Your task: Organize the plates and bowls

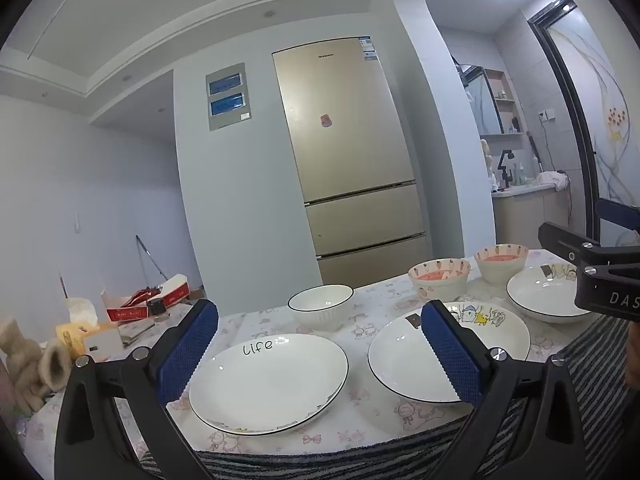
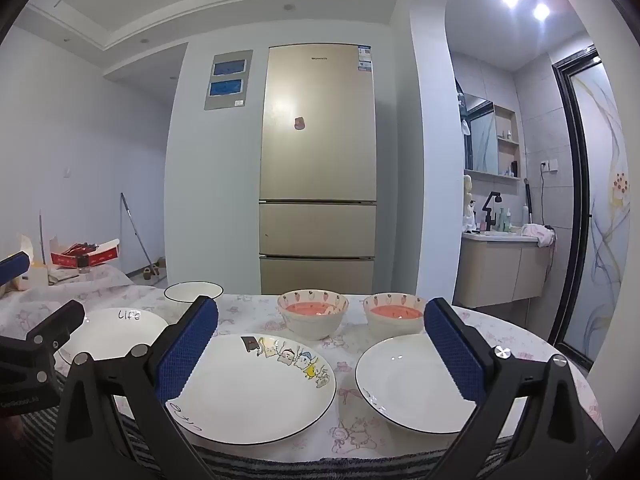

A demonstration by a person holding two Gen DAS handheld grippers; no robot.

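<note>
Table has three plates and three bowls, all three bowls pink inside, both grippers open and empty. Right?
Not quite: only two carrot-pattern bowls are pink inside; the third bowl is plain white with a dark rim, as the right wrist view shows. Three plates, and both the left gripper and right gripper open and empty, stand.

R plate point(image 1: 540, 292) partly behind R gripper point(image 1: 600, 280)

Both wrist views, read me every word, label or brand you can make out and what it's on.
"Life": on the left plate, near its far rim.
"DAS", cut off by the frame edge: on the right tool's body.
Fridge brand at the top: too small to read.
Fridge sticker labels, blue wall panels, red box: print blurred.
Left tool's body lettering: too small to read.
</note>
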